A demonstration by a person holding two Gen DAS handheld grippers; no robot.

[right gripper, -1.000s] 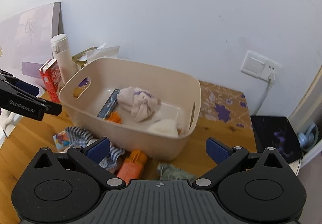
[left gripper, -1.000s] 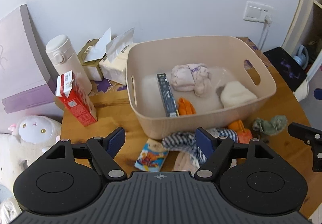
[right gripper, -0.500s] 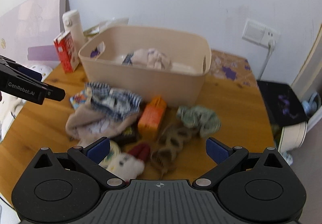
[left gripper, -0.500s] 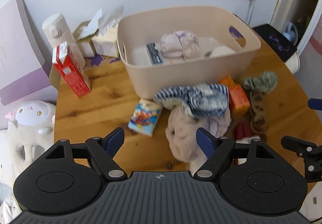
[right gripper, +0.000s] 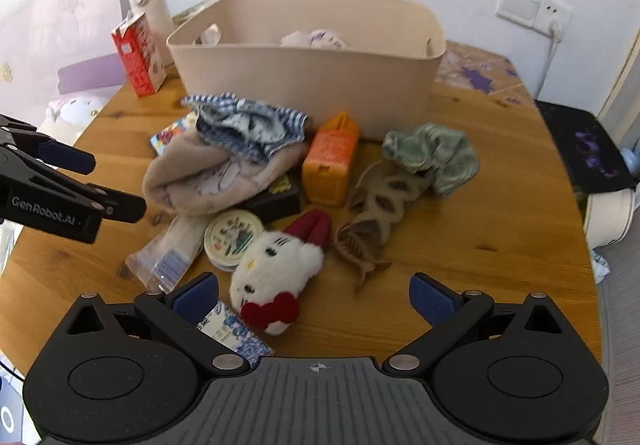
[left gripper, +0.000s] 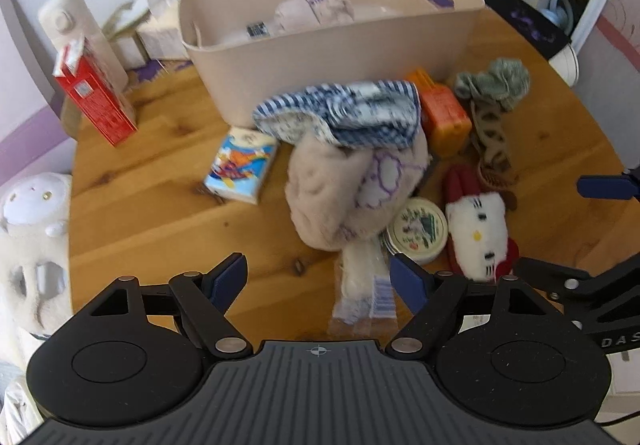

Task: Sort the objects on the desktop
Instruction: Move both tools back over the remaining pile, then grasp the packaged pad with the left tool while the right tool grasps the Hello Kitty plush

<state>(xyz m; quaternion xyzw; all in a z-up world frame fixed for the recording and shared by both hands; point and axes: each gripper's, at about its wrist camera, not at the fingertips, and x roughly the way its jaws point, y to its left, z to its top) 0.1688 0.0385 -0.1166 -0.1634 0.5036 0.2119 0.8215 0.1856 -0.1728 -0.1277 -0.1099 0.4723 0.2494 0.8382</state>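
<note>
A beige bin [left gripper: 332, 57] [right gripper: 312, 85] holding cloth items stands at the back of the round wooden table [left gripper: 160, 213]. In front of it lies a pile: blue checked cloth [left gripper: 344, 113] [right gripper: 248, 125] on a beige plush cloth [left gripper: 344, 189] [right gripper: 208, 177], an orange box [left gripper: 444, 113] [right gripper: 330, 161], green cloth [right gripper: 432, 153], a brown patterned sock [right gripper: 380, 205], a round tin [right gripper: 232, 237], a white cat plush [left gripper: 478, 229] [right gripper: 276, 273] and a clear packet [left gripper: 364, 293]. My left gripper [left gripper: 318, 279] is open over the packet. My right gripper [right gripper: 314, 293] is open around the plush.
A red carton [left gripper: 96, 101] [right gripper: 138, 53], a white flask [right gripper: 150, 13], tissue boxes [left gripper: 160, 33] and a small picture pack [left gripper: 242, 169] sit at the left. A black pad [right gripper: 592, 153] lies off the table's right edge. A white plush toy [left gripper: 32, 205] sits left of the table.
Both grippers have drawn back and lowered from the bin toward the table's near side, so the pile in front of the bin now fills both views. Both stay open.
</note>
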